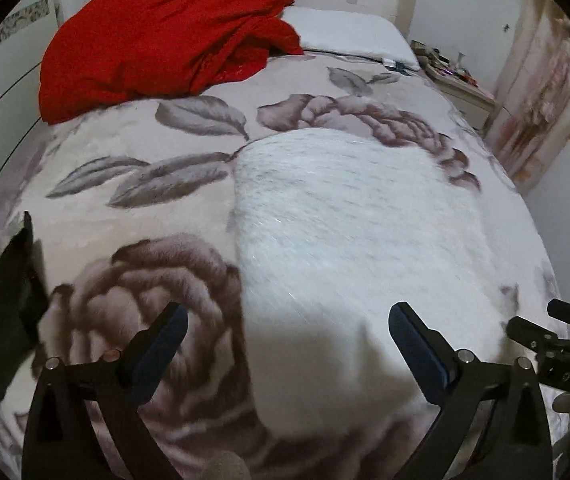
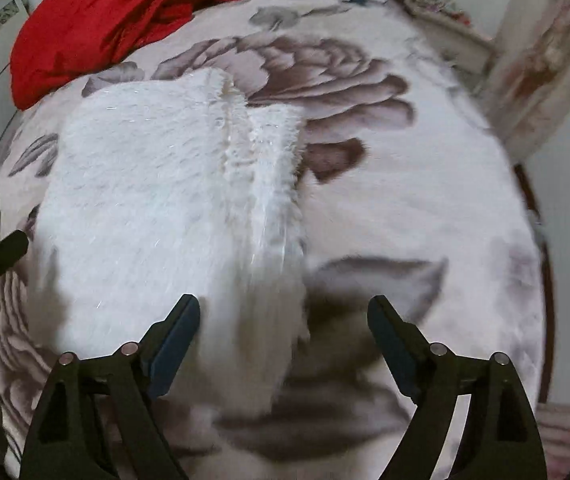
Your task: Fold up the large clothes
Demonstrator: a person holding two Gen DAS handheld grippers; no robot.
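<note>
Black tongs with blue pads stand wide open on both sides: the left gripper (image 1: 287, 330) hangs over the near left edge of the white fluffy garment (image 1: 349, 232), the right gripper (image 2: 285, 320) over its near right edge, and neither holds anything. This garment lies as a long folded strip along the floral blanket (image 1: 133, 280), from the near side toward the far side. I think the next fold brings the near end to the far end, so each gripper should bite all layers at one near corner, lift evenly, and keep the edges aligned. At the far left a red cloth (image 1: 165, 32) waits in a heap
</note>
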